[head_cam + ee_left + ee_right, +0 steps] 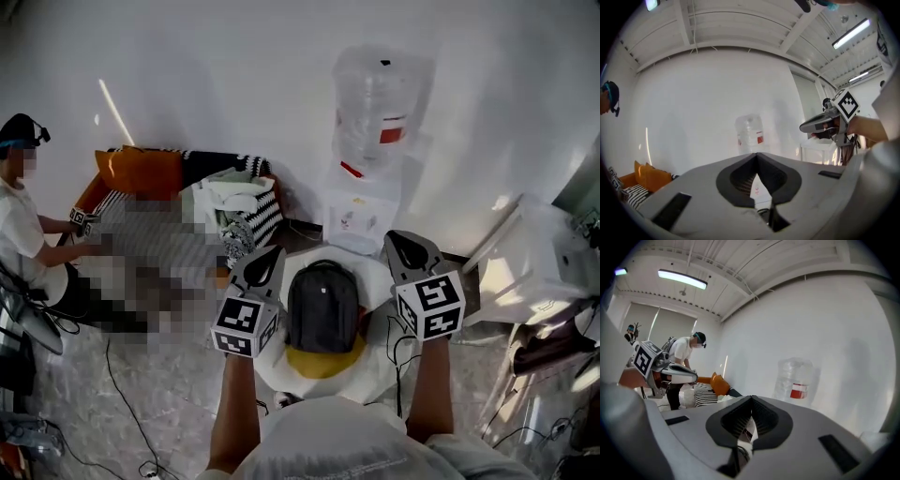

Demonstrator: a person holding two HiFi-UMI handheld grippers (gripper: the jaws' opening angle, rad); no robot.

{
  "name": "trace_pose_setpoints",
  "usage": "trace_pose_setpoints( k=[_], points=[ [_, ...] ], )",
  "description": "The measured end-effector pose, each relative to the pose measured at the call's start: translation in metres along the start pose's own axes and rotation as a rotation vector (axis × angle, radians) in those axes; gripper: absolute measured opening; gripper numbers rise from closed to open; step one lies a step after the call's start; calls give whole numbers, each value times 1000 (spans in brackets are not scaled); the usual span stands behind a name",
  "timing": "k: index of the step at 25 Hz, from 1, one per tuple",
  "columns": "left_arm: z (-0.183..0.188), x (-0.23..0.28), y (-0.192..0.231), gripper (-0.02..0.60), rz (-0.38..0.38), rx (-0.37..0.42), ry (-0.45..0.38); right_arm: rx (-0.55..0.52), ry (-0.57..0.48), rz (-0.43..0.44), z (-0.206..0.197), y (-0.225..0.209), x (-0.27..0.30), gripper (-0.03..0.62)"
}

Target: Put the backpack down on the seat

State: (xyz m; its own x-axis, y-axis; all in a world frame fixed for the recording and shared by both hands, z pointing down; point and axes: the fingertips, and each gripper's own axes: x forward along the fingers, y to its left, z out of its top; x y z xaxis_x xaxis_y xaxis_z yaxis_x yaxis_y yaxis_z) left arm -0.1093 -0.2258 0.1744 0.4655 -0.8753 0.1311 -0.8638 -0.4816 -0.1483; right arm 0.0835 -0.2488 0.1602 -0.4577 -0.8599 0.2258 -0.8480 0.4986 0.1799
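A dark grey backpack (323, 307) with a yellow bottom rests on a round white seat (271, 364) below me in the head view. My left gripper (266, 264) hovers over its left side and my right gripper (409, 250) over its right, both above it and apart from it. In the left gripper view the left gripper (757, 157) has its jaws shut with nothing between them. The right gripper (751, 401) is likewise shut and empty. Each gripper view also catches the other: the right gripper (804, 126) and the left gripper (692, 377). The backpack is hidden in both gripper views.
A white water dispenser (361, 211) with a clear bottle (375, 112) stands against the wall behind the seat. A sofa with an orange cushion (139, 173) and striped fabric is at the left, with a person (23, 220) beside it. A white cabinet (536, 272) is at the right. Cables (122, 394) lie on the floor.
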Motion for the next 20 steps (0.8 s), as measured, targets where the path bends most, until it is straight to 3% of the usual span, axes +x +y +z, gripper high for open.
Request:
trace_pose_setpoints(
  k=[8, 14, 20],
  points=[
    [51, -6, 10, -9, 4, 28, -94, -46, -99, 23, 48, 5, -10, 5],
    [85, -2, 11, -8, 30, 123, -154, -61, -142, 33, 73, 5, -5, 3],
    [108, -9, 8, -8, 36, 161, -202, -69, -191, 50, 96, 10, -15, 3]
  ],
)
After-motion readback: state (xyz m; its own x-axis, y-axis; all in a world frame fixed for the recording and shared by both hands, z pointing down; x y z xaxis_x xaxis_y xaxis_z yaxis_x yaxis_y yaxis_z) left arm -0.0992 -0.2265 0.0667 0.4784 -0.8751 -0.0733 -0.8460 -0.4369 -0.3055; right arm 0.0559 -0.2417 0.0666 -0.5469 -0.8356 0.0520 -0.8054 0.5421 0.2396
